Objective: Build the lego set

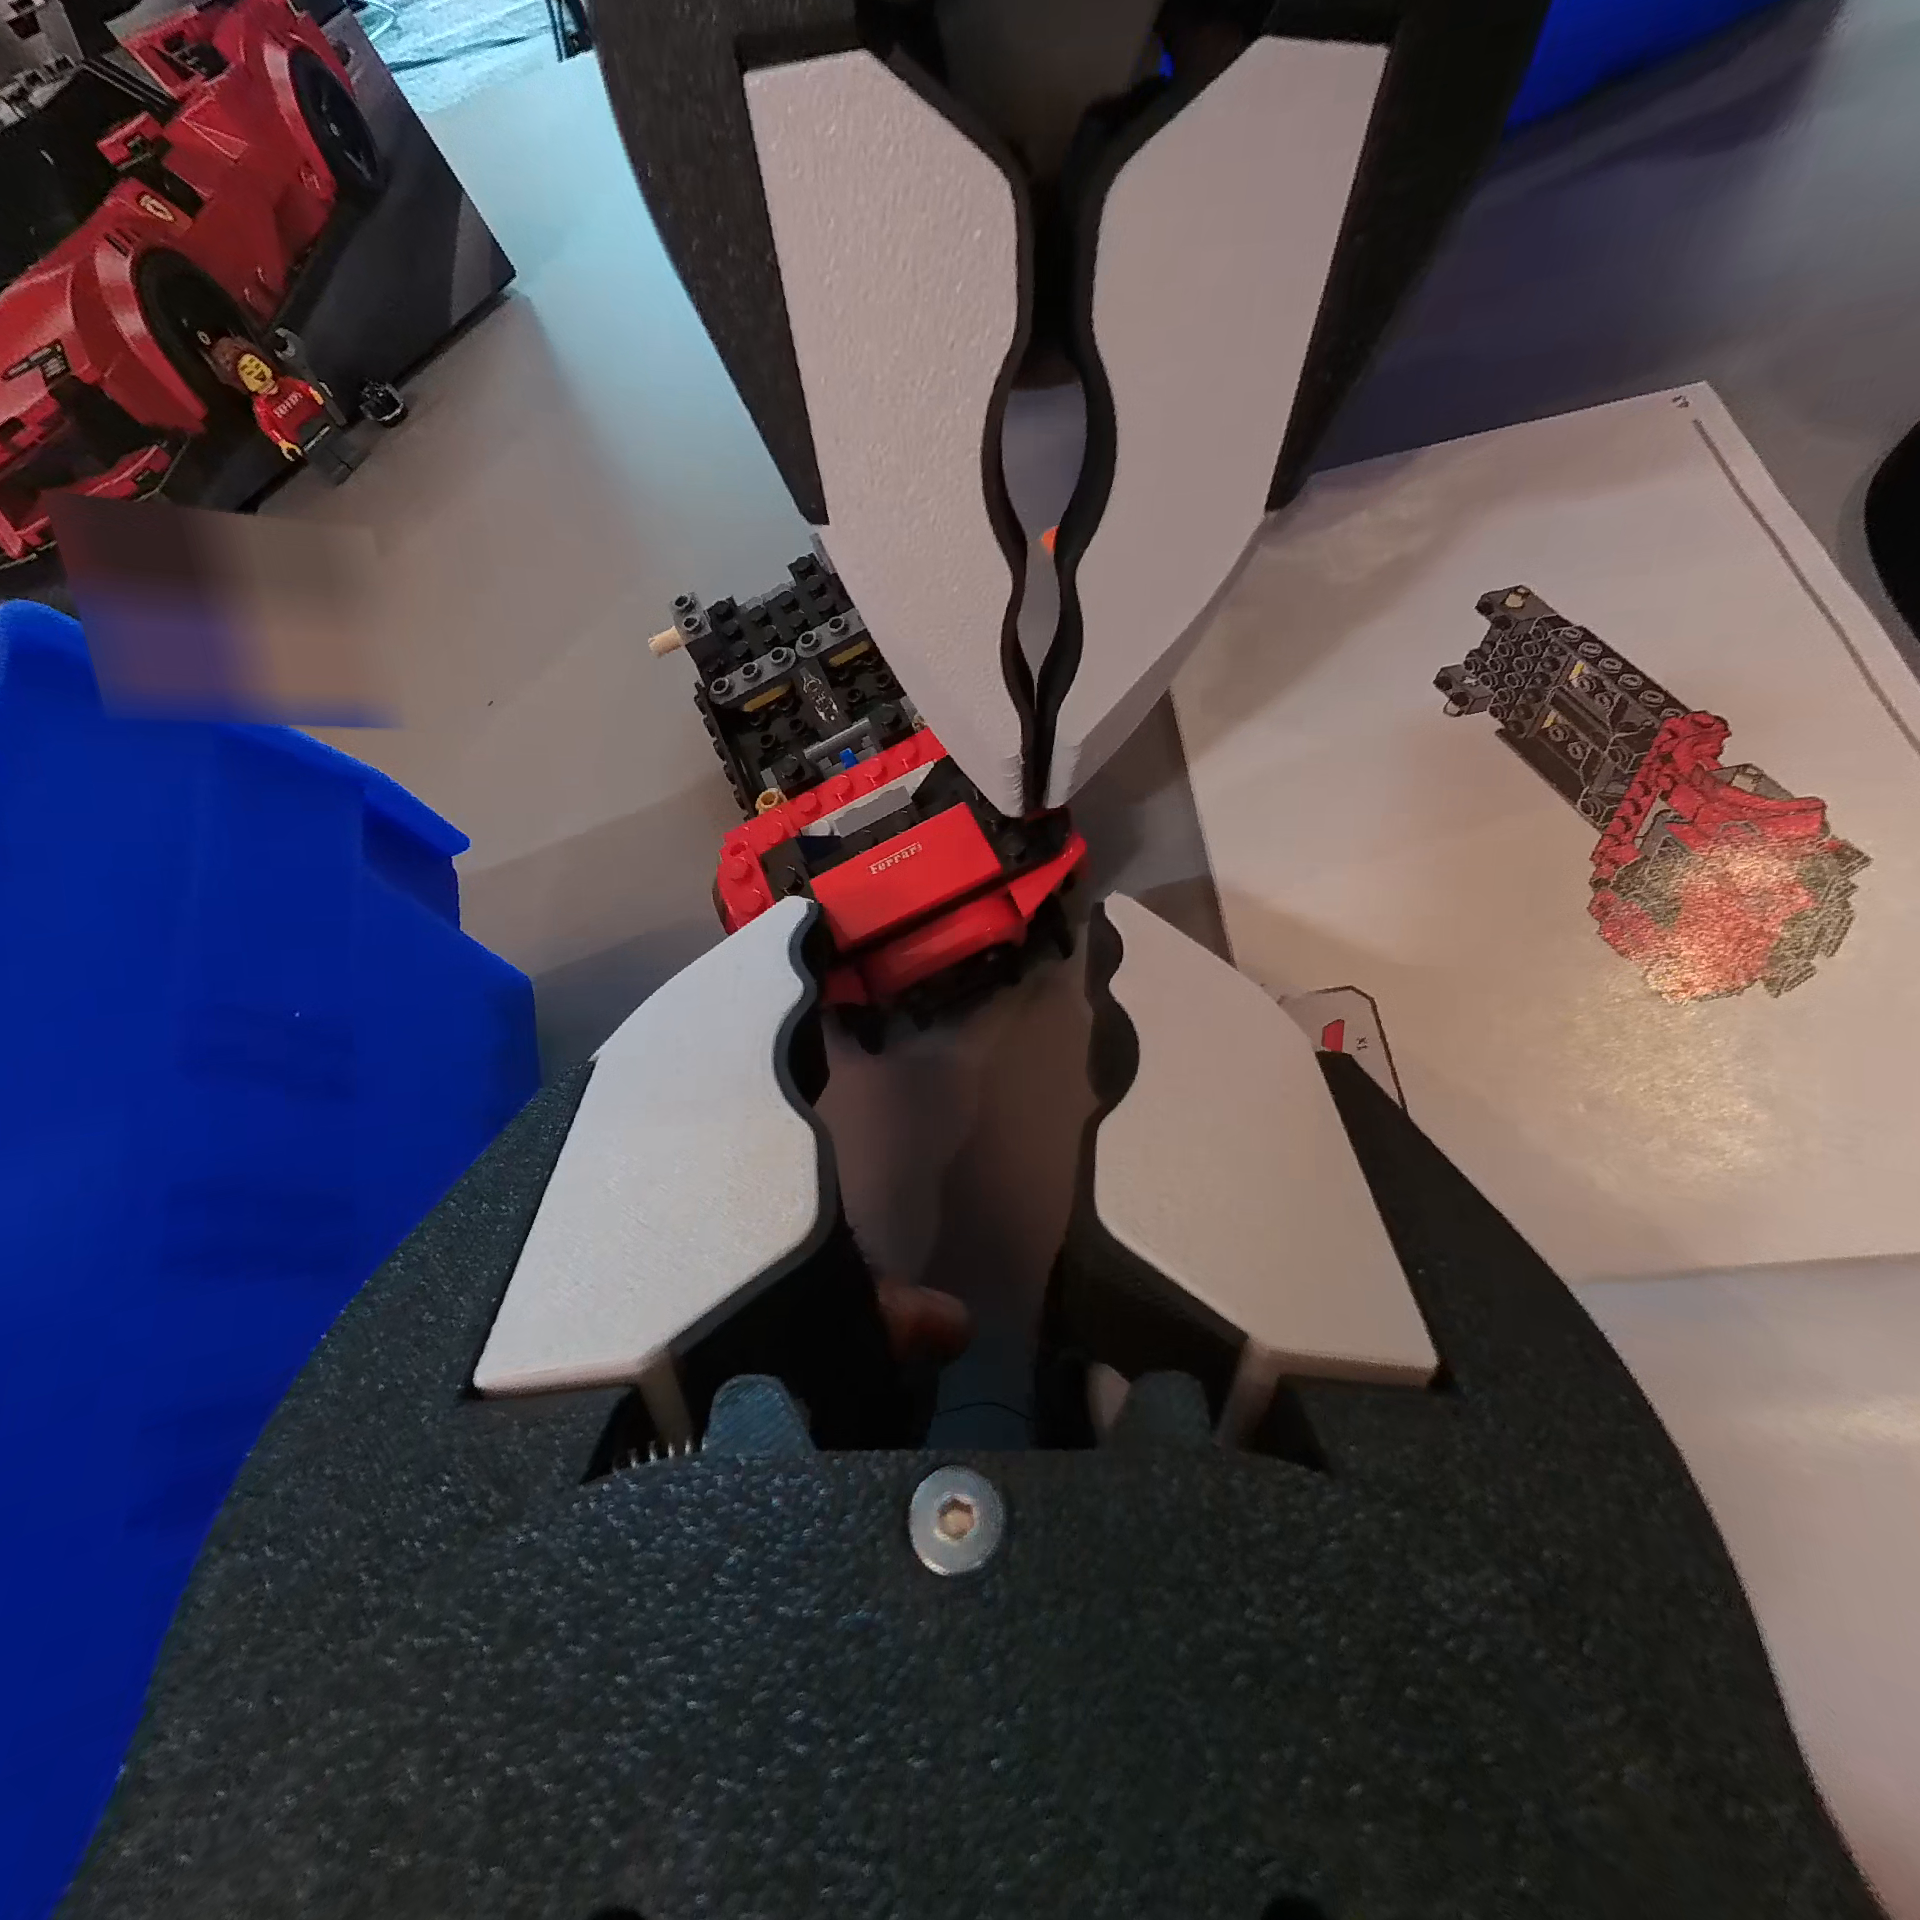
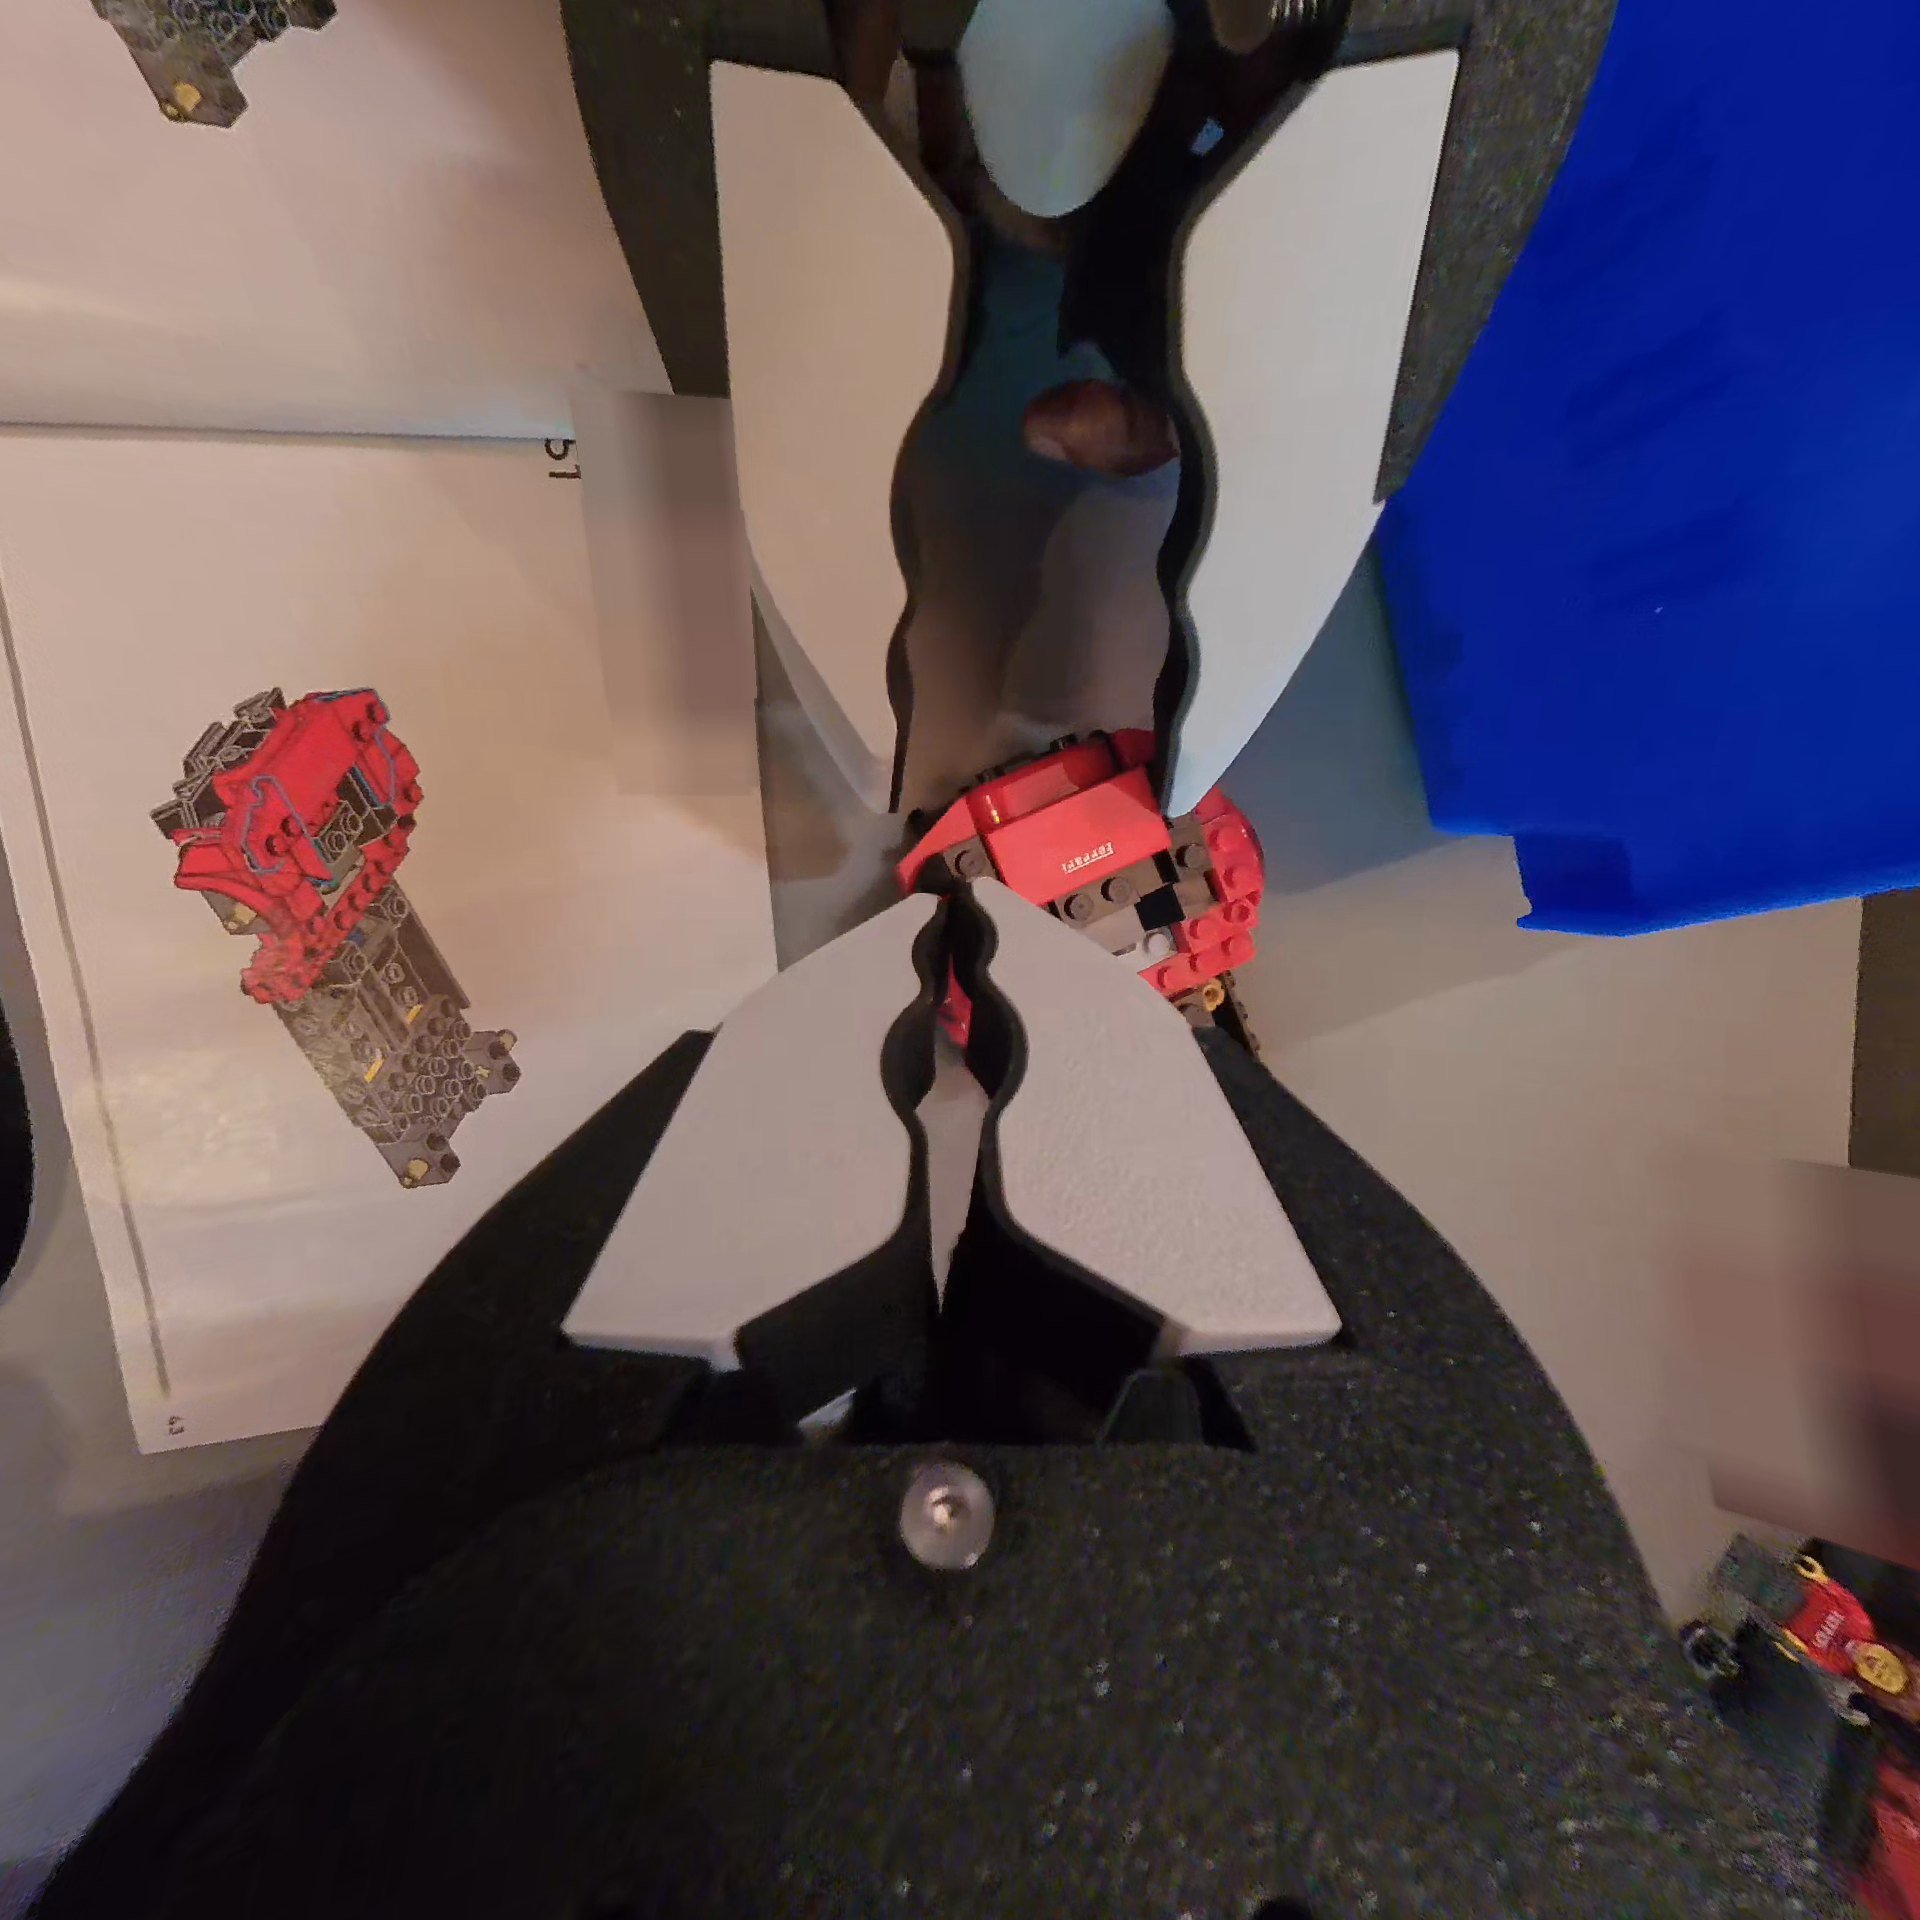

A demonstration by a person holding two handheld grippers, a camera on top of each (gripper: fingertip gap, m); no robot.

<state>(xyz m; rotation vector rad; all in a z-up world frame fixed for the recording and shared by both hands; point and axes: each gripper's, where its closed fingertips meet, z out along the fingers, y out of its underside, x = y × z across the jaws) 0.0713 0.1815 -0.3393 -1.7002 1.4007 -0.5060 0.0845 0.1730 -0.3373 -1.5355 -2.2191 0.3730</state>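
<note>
While L tongs (image 1: 951, 914) gape round lego car (image 1: 914, 883), R tongs (image 2: 951, 904) pinch it.

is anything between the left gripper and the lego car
Nothing visible stands between them. The left gripper is open around the red end of the lego car, one finger touching it. The right gripper presses on the car's far corner, not in the gap.

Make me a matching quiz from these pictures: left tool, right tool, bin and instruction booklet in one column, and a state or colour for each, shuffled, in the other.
1. left tool
2. right tool
3. bin
4. instruction booklet

A. blue
B. shut, tips at a corner of the lego car
C. open, fingers either side of the car's red end
D. lying flat beside the car

Pairs: 1-C, 2-B, 3-A, 4-D
</note>
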